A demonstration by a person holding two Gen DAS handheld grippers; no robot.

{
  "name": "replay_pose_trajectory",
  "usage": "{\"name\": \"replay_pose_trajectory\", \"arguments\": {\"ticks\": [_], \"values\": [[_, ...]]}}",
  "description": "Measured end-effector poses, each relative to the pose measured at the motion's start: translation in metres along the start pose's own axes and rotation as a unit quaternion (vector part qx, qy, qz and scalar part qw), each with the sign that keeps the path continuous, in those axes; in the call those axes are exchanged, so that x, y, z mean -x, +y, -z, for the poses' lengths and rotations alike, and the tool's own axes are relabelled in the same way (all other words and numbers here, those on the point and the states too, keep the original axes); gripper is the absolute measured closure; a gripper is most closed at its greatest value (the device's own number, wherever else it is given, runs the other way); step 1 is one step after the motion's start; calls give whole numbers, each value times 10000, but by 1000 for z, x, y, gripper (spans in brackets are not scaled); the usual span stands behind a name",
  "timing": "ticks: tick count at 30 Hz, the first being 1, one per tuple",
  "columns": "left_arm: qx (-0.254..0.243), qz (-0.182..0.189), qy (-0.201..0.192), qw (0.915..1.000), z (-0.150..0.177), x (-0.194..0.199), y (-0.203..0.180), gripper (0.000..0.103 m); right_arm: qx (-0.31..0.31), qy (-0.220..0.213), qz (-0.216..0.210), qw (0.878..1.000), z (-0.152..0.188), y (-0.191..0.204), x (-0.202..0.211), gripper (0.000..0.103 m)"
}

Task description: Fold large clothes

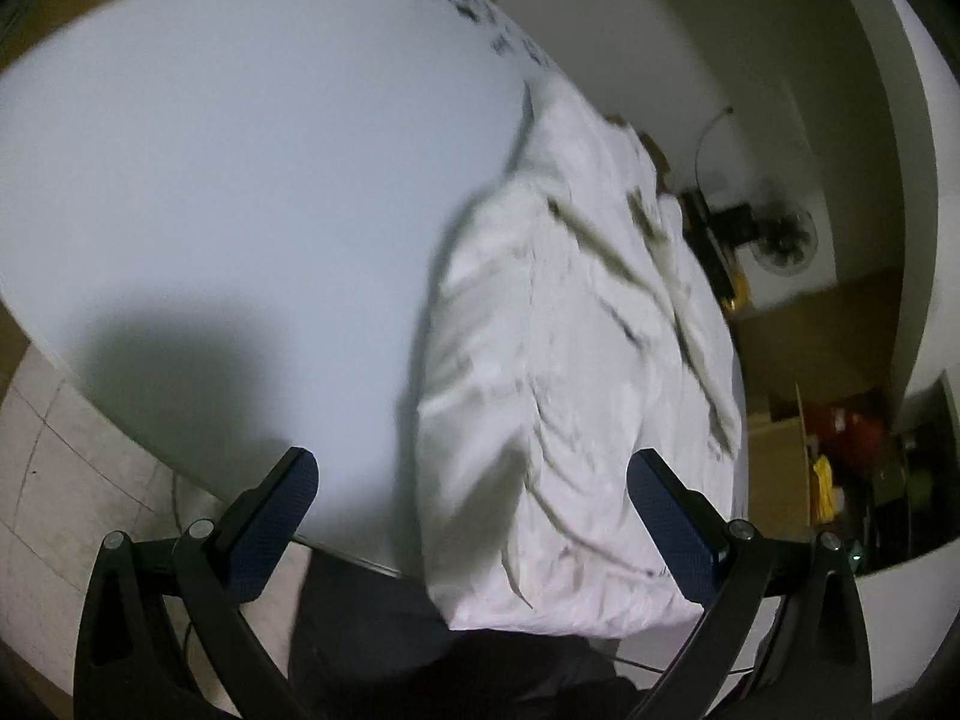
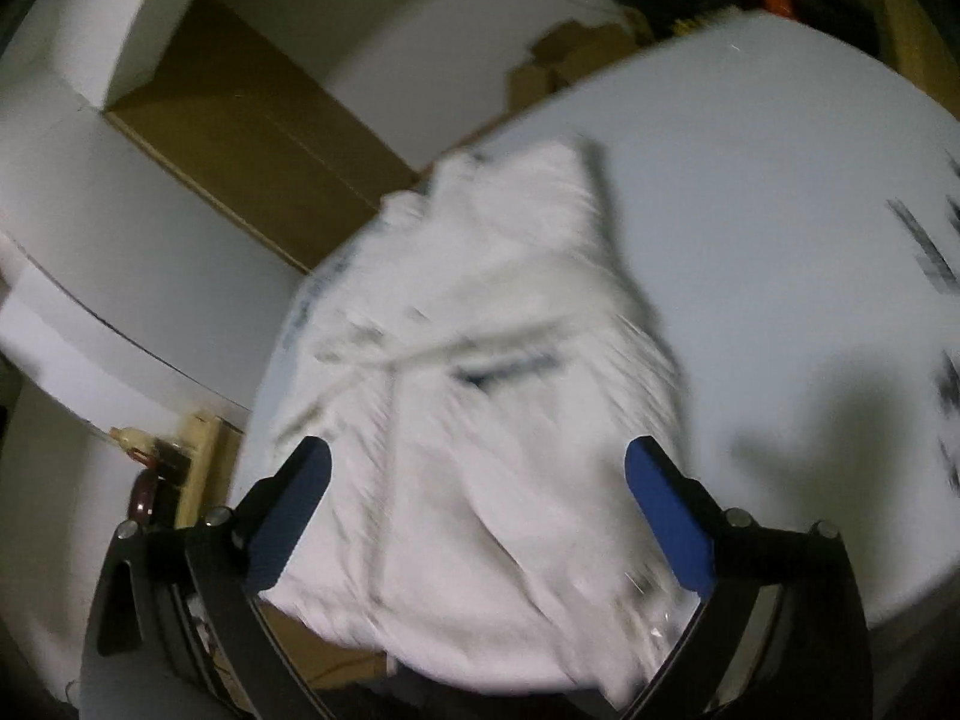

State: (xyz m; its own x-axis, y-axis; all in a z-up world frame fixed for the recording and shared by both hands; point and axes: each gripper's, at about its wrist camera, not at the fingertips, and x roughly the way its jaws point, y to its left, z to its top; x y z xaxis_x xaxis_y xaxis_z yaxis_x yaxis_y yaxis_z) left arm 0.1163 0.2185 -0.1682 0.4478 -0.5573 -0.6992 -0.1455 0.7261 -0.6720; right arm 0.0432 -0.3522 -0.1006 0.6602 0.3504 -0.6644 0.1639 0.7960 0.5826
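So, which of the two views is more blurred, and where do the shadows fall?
The right wrist view is more blurred: the white garment is smeared by motion. The left wrist view is sharper, though soft on the garment's folds. Each view shows one dark shadow on the white table: lower left in the left view, lower right in the right.

Table bare left of white garment; garment overhangs near edge, blocks right side.

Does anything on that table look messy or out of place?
Yes. The white garment lies rumpled along one side of the white table, and its near end hangs over the table's edge instead of lying flat. Both grippers are open and hold nothing.
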Motion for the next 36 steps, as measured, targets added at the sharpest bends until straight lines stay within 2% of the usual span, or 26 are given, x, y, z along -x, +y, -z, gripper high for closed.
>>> {"name": "replay_pose_trajectory", "arguments": {"ticks": [5, 7, 13, 16, 23, 26, 31, 36], "values": [[-127, -62, 274, 9995, 7, -27, -12, 0, -405, 302, 228, 9985, 15, -51, -8, 4], [-126, 16, 331, 9994, 7, -33, -16, 0, -497, 495, 362, 9969, 15, -60, -22, 5], [-132, -43, 380, 9992, 1, -42, -21, 0, -847, 844, 367, 9921, 16, -89, -48, 6], [-170, 70, 435, 9989, -3, -45, -22, 0, -745, 869, 291, 9930, 13, -85, -55, 6], [-224, 447, 669, 9965, -11, -63, -33, 0, -790, 1038, -177, 9913, 7, -75, -75, 6], [-294, 634, 770, 9946, -17, -71, -36, 0, -783, 1043, -248, 9911, 4, -71, -80, 1], [-81, 1025, 910, 9905, -30, -81, -34, 0, -753, 1254, -482, 9881, 5, -63, -89, 0], [-139, 969, 937, 9908, -33, -89, -42, 1, -760, 1404, -712, 9846, 3, -58, -100, 0]]}}
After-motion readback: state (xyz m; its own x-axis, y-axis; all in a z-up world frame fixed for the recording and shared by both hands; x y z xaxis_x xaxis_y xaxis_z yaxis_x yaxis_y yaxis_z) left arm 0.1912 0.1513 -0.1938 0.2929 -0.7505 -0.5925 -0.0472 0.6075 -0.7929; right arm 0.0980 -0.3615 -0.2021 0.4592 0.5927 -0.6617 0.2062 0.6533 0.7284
